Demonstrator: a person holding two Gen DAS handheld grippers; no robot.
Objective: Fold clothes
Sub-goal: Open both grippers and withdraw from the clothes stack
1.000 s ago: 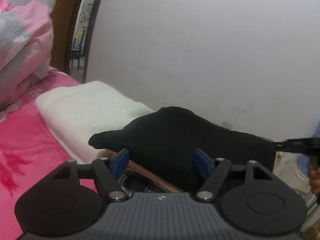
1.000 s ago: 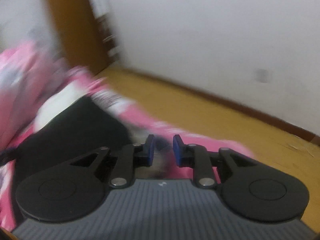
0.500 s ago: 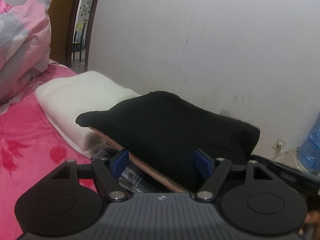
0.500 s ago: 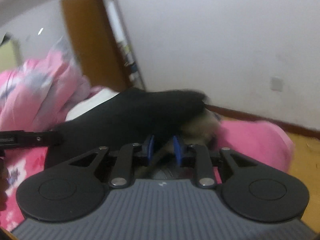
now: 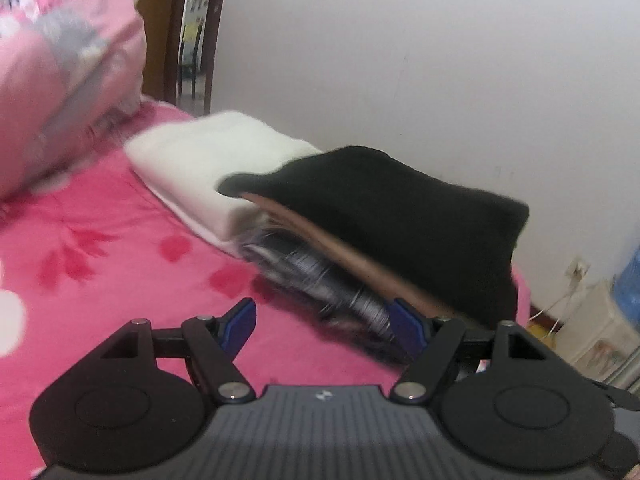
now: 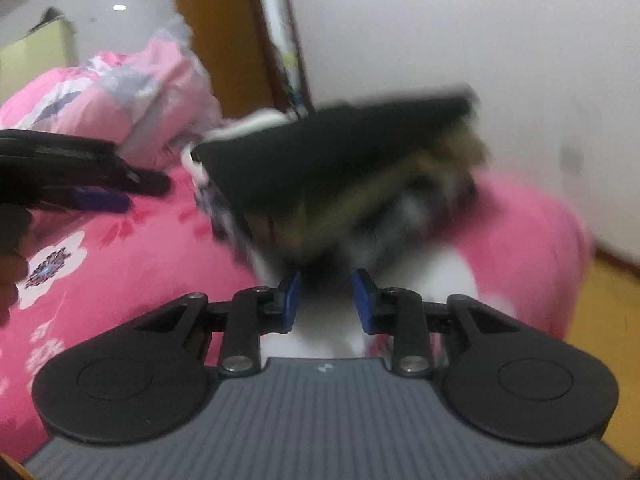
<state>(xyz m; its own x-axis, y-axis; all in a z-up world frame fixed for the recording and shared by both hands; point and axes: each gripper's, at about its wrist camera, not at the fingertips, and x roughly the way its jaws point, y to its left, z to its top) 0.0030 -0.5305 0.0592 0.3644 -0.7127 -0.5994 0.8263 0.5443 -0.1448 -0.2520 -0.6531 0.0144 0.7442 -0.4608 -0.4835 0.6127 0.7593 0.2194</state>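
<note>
Both views are pretty smeared with motion blur, so details are fuzzy. The pile of folded clothes is sitting on the pink floral blanket (image 5: 100,248) near the far edge of the bed, close to the white wall (image 5: 440,80). On top is a black garment (image 5: 392,208), under it a brown layer (image 5: 340,248), and under that a dark grey striped or checked piece (image 5: 320,276) that's bulging out toward the camera. The stack is leaning partly onto a folded white blanket (image 5: 208,160) lying just beside it.

The left gripper (image 5: 324,324) is hovering over the blanket with its blue-padded jaws spread wide, pinching nothing; its right pad looks to be right at the edge of the grey fabric, but I can't tell if it's actually touching.

From the right wrist view, the right gripper (image 6: 327,300) is sitting low in front of the same pile, with the black garment (image 6: 320,160) looming right above it. Its jaws are parted with a narrower gap, and I'm not seeing any cloth between the pads. The left gripper (image 6: 100,196) is showing at the left edge of that view, just beside the pile.

A pink and grey duvet bundle (image 5: 60,80) is heaped behind everything, next to a wooden door frame (image 5: 160,32).
</note>
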